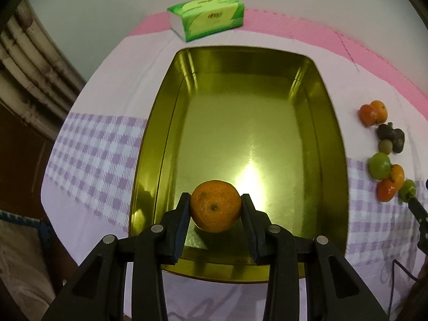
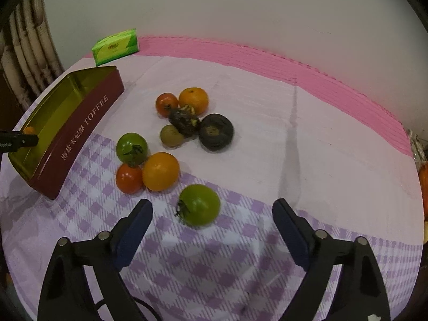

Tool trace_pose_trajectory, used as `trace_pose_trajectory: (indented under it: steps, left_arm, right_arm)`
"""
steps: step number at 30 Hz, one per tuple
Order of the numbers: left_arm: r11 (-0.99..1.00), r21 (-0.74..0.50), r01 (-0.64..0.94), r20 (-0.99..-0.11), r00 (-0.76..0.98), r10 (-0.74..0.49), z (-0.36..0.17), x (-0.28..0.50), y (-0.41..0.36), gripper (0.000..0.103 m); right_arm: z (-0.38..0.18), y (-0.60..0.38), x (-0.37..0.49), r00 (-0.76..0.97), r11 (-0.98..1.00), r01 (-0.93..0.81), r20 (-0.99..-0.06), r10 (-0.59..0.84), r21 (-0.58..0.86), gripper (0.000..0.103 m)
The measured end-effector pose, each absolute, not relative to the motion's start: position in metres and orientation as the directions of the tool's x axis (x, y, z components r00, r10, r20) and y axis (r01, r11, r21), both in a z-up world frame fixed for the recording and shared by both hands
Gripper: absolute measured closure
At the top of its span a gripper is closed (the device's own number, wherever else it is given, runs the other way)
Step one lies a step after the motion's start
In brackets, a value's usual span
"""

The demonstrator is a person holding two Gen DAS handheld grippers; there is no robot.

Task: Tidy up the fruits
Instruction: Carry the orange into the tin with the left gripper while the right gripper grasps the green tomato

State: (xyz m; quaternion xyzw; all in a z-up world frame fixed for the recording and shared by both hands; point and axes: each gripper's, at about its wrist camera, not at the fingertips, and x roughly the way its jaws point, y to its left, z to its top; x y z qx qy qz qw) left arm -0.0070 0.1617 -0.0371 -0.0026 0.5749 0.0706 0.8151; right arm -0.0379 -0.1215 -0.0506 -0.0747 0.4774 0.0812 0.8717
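My left gripper (image 1: 216, 198) is shut on an orange (image 1: 214, 211), held over the near end of a gold-lined tin (image 1: 251, 107). In the right wrist view the tin (image 2: 80, 123) is dark red outside, lettered TOFFEE, and stands at the left. My right gripper (image 2: 212, 204) is open just above the checked cloth. A green tomato (image 2: 199, 204) lies between its fingertips, touched by neither pad. Beyond it lie a yellow-orange fruit (image 2: 160, 171), a red tomato (image 2: 129, 178) and another green tomato (image 2: 131, 148). Farther back sit an orange (image 2: 193, 100), a red tomato (image 2: 166, 104) and a dark round fruit (image 2: 216, 131).
A green tissue box (image 1: 207, 17) stands behind the tin at the table's far edge, against the wall. A small brownish fruit (image 2: 171, 135) and a shrivelled dark one (image 2: 184, 121) lie in the back cluster. A pink mat (image 2: 294, 61) borders the cloth.
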Motion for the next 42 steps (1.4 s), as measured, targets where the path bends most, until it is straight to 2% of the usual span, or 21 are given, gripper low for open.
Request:
trace_pose_trajectory:
  steps: [2,4,8,10,19,25,26,30,34,38,42]
  left_arm:
    - [0.989,0.081,-0.127,-0.94,0.32,0.119,-0.041,-0.009,0.165,0.065]
    - [0.987,0.086,-0.135,-0.94,0.318,0.125,-0.044,-0.01,0.168,0.065]
    - [0.985,0.083,-0.153,-0.947,0.296,0.126,-0.05,-0.012,0.172,0.065]
    - [0.984,0.081,-0.157,-0.95,0.286,0.124,-0.053,-0.013,0.174,0.065]
    - [0.984,0.092,-0.151,-0.954,0.268,0.131,-0.059,-0.013,0.174,0.064]
    - [0.984,0.085,-0.155,-0.956,0.266,0.124,-0.059,-0.012,0.176,0.063]
    - [0.985,0.076,-0.155,-0.956,0.27,0.116,-0.058,-0.012,0.176,0.06]
    - [0.99,-0.033,-0.14,-0.94,0.34,0.016,-0.042,-0.016,0.178,0.039]
    - [0.983,-0.133,-0.127,-0.887,0.459,-0.061,-0.012,-0.024,0.184,0.032]
    - [0.973,-0.119,-0.199,-0.841,0.54,0.008,0.011,-0.034,0.204,0.026]
    - [0.949,-0.088,-0.303,-0.848,0.522,0.088,0.011,-0.041,0.23,0.026]
  right_arm:
    - [-0.052,-0.117,-0.036,0.532,0.974,-0.216,-0.844,0.064,-0.063,0.022]
    - [-0.054,-0.115,-0.034,0.522,0.973,-0.222,-0.85,0.068,-0.058,0.035]
    - [-0.06,-0.11,-0.031,0.5,0.973,-0.226,-0.863,0.074,-0.047,0.044]
    - [-0.064,-0.109,-0.03,0.485,0.973,-0.226,-0.871,0.078,-0.039,0.052]
    - [-0.074,-0.109,-0.027,0.472,0.975,-0.219,-0.879,0.066,-0.045,0.068]
    - [-0.07,-0.114,-0.027,0.474,0.979,-0.202,-0.878,0.07,-0.031,0.069]
    - [-0.066,-0.115,-0.028,0.483,0.98,-0.195,-0.873,0.07,-0.029,0.069]
    - [-0.033,-0.11,-0.023,0.542,0.978,-0.208,-0.832,0.117,0.002,0.069]
    - [-0.003,-0.065,-0.012,0.526,0.929,-0.342,-0.792,0.311,0.138,0.069]
    - [-0.001,-0.004,0.002,0.433,0.858,-0.465,-0.789,0.435,0.218,0.069]
    - [-0.012,0.054,0.013,0.372,0.81,-0.552,-0.811,0.452,0.198,0.069]
